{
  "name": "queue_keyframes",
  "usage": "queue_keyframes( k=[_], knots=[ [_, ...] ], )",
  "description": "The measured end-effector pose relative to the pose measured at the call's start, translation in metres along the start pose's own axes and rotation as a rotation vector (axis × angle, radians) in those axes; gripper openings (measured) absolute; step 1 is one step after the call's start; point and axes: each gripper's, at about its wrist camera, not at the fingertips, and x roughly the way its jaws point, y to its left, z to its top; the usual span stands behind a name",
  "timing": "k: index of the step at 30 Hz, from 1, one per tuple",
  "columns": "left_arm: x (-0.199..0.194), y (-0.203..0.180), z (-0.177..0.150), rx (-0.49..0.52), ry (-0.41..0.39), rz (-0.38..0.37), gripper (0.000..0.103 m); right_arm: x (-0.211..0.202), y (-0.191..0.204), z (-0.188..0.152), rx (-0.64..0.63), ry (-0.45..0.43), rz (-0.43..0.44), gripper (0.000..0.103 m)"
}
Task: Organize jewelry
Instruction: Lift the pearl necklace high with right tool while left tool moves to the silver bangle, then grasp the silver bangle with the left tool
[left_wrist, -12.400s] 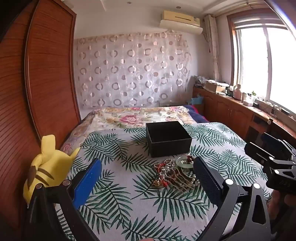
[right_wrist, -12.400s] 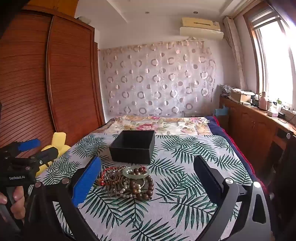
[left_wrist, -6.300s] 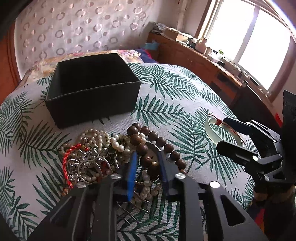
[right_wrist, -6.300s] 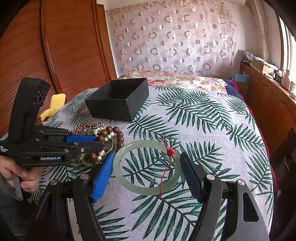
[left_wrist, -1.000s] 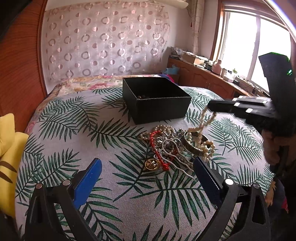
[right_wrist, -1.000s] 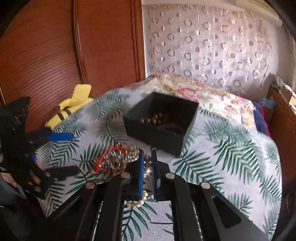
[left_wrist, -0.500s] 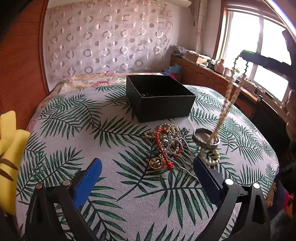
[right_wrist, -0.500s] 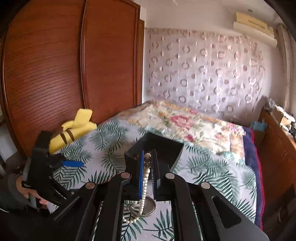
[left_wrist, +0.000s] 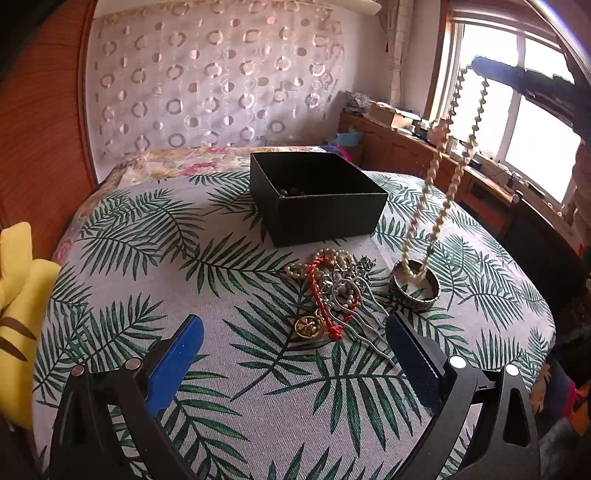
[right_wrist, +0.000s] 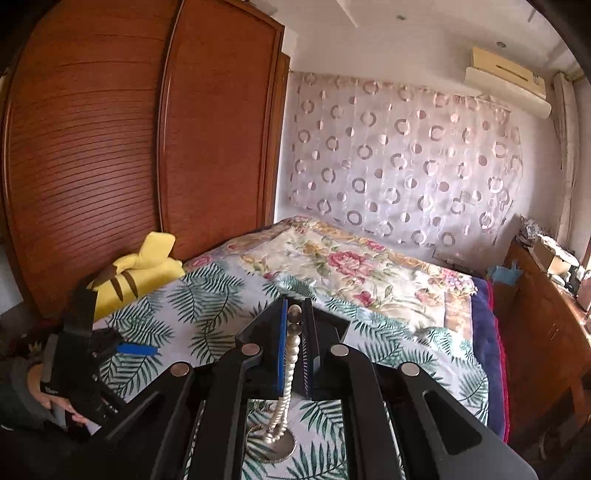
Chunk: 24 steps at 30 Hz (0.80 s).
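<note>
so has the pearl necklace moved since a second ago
Yes. The pearl necklace has risen: in the left wrist view its top was level with the black box, now high against the window.

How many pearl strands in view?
2. One pearl necklace hangs from the right hand-held gripper, its lower end over the silver bangle. One pearl strand lies in the tangled pile by the black box; more may be hidden.

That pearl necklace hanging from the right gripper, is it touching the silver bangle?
Cannot tell. In the left wrist view the pearl necklace hangs from the right gripper with its lowest loop at the silver bangle's opening; no contact or gap shows plainly.
</note>
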Motion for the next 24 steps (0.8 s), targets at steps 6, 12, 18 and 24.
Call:
queue_keyframes(
  k=[6,12,18,24],
  knots=[
    [0.002,-0.009,0.001,0.011,0.008,-0.019,0.095,-0.016,-0.009,0.011,0.002,-0.035,-0.033,0.009],
    [0.011,-0.041,0.012,0.085,0.020,-0.065,0.095,-0.030,-0.029,0.005,0.014,-0.035,-0.083,0.009],
    [0.041,-0.080,0.026,0.166,0.070,-0.123,0.095,-0.038,-0.049,-0.004,0.032,-0.024,-0.116,0.009],
    [0.068,-0.103,0.036,0.228,0.134,-0.139,0.095,-0.039,-0.065,-0.018,0.059,-0.008,-0.140,0.009]
  ],
)
